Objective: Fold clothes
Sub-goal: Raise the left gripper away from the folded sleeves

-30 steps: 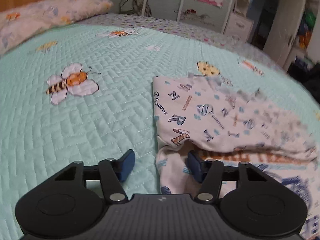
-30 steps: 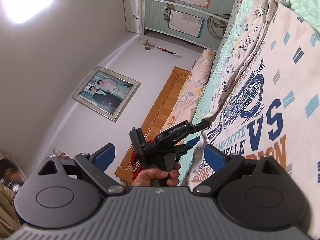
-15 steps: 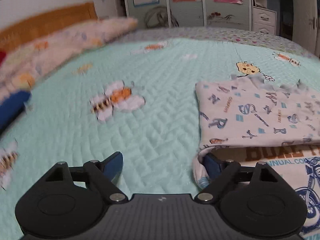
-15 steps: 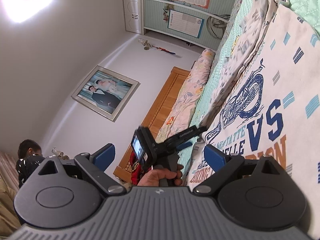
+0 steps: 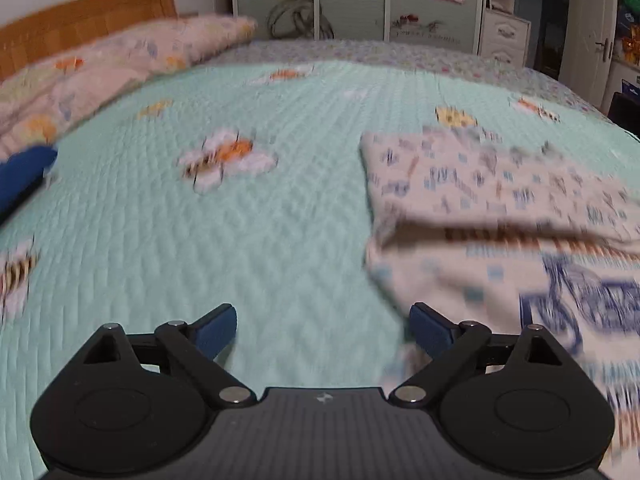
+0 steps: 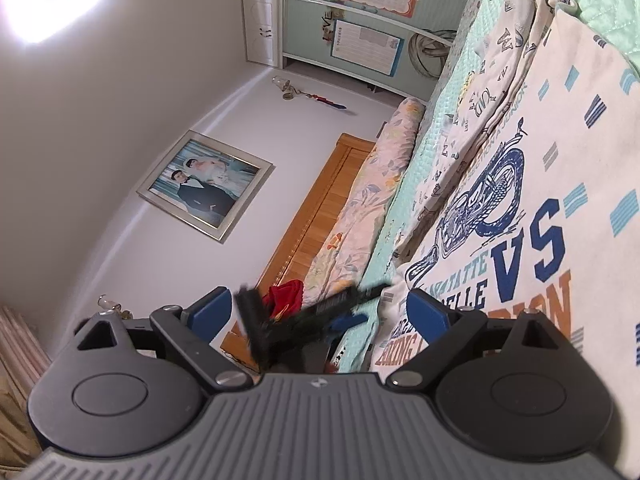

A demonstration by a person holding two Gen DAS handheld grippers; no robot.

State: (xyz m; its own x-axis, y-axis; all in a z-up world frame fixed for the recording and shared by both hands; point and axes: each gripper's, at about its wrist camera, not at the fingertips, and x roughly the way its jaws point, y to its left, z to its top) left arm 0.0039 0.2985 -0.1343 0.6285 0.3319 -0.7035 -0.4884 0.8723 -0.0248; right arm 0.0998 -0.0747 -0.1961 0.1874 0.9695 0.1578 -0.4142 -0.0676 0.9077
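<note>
Releasing after a fold, judging by the layout: left gripper (image 5: pixel 323 330) having just been opening, jaws wide, nothing between them; right gripper (image 6: pixel 319 314) likewise gaping empty; printed shirt (image 5: pixel 508 248) lying part-folded on the quilted bedspread (image 5: pixel 240 240); probably regrasping an edge next; pillow (image 5: pixel 112 76) and headboard (image 5: pixel 80 20) well apart, obstructing nothing.

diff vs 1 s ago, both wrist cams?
The left claw has just been opening, has let go of the shirt edge and pulled off to the left; only quilt now lies between its pads. The sleeve stays folded over the print. The right claw is unchanged, open beside the shirt.
</note>
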